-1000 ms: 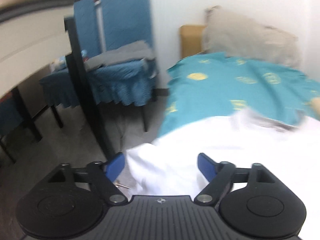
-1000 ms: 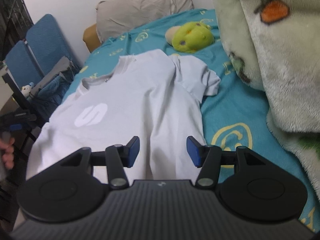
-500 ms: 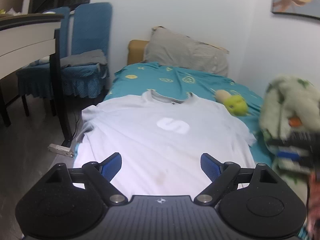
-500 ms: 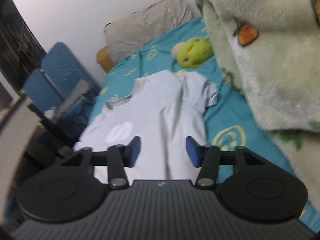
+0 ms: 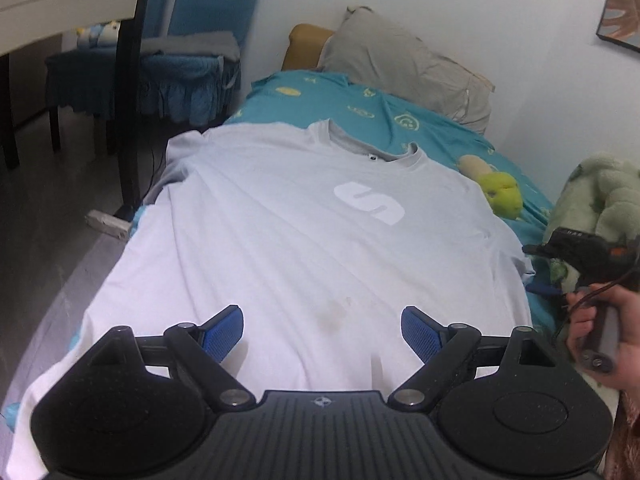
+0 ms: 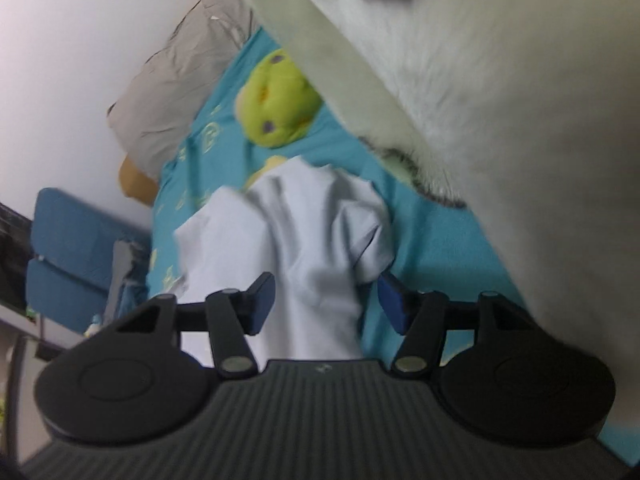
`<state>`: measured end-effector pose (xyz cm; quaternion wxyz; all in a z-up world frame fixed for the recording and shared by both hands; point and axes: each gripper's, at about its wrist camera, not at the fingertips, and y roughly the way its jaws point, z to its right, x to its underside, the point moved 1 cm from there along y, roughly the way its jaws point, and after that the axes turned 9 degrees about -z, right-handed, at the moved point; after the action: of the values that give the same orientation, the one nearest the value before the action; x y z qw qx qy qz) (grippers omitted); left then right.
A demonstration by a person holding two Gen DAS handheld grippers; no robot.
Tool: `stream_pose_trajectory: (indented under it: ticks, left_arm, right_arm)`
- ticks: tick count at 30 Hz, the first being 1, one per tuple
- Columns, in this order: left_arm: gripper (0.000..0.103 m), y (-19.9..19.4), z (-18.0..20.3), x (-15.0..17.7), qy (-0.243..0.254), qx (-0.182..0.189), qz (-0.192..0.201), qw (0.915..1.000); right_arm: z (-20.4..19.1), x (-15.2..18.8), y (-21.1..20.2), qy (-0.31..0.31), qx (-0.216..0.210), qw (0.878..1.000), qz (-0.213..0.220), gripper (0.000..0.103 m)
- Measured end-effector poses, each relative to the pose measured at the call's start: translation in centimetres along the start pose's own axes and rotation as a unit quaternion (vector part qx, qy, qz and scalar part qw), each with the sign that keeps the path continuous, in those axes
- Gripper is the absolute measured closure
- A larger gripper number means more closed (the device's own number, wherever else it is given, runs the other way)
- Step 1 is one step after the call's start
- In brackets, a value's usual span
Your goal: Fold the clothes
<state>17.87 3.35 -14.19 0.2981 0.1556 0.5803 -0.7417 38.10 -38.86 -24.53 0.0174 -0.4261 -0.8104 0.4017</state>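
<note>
The T-shirt lay spread face-up on the bed, ready for folding. Left tongs gaped empty above its hem; right tongs, just reopening, straddled the sleeve ungripped.

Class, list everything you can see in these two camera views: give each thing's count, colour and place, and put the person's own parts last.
T-shirt: one, white, spread flat on the bed.
Sheet: one, teal with yellow prints, covering the bed.
Pillow: one, grey-beige, at the bed's head.
Plush toy: one, yellow-green, beside the shirt's shoulder.
Blanket: one, pale green, fluffy, at the bed's far side.
Chairs: blue, beside the bed; count unclear.
Picture: one, on the wall.
Left tongs: open, over the shirt's hem.
Right tongs: just opening, shirt's sleeve between them.
Hand: one, gripping the right handle.
</note>
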Motion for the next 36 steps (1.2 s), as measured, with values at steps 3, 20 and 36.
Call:
stream_pose_trajectory:
  ticks: [3, 20, 36]
  left_arm:
    - [0.015, 1.5, -0.7, -1.1, -0.026, 0.017, -0.009, 0.9995]
    - [0.015, 2.3, -3.2, -1.7, -0.08, 0.025, -0.013, 0.9964]
    - [0.015, 2.7, -2.5, -0.6, -0.063, 0.035, -0.03, 0.997]
  right_arm:
    - [-0.3, 0.0, 1.9, -0.045, 0.023, 0.998, 0.033, 0.043]
    - [-3.0, -0.9, -2.5, -0.104, 0.023, 0.989, 0.104, 0.082]
    - [0.4, 0.9, 1.2, 0.02, -0.026, 0.998, 0.057, 0.02]
